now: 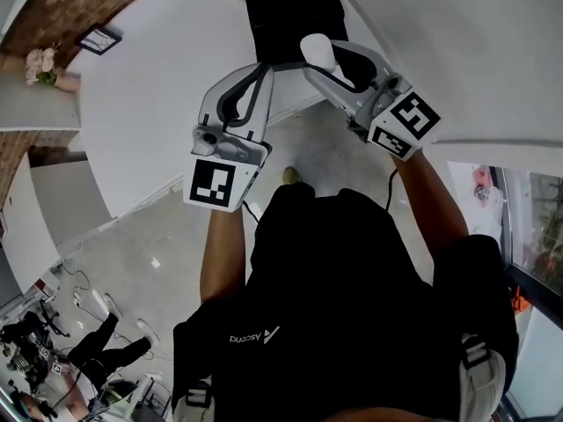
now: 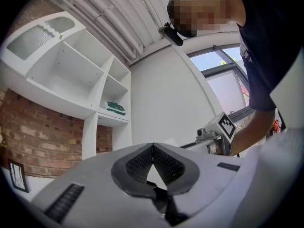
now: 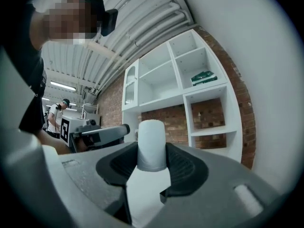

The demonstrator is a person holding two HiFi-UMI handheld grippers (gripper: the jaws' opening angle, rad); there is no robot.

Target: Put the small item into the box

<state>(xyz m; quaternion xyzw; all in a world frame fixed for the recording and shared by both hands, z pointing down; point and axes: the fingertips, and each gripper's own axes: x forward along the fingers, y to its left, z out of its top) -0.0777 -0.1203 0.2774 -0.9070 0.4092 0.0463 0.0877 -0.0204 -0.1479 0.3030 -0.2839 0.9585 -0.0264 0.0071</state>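
A small white cylinder [image 3: 151,144] stands upright between the dark pads of my right gripper [image 3: 152,163], which is shut on it. From the head view the same cylinder [image 1: 318,53] pokes out at the tip of the right gripper [image 1: 327,63], just in front of a black box [image 1: 290,20] at the top of the picture. My left gripper [image 1: 263,70] is held beside it at the left. Its pads meet at the tip in the left gripper view, where the left gripper [image 2: 152,147] holds nothing. Both grippers point upward, away from the floor.
White table surfaces [image 1: 158,86] flank the black box. A white wall shelf [image 3: 190,89] on brick holds a green item [image 3: 204,77]. Grey floor [image 1: 132,262] with cables and another person's legs [image 1: 106,345] lies at the lower left. A window [image 2: 223,75] is at the right.
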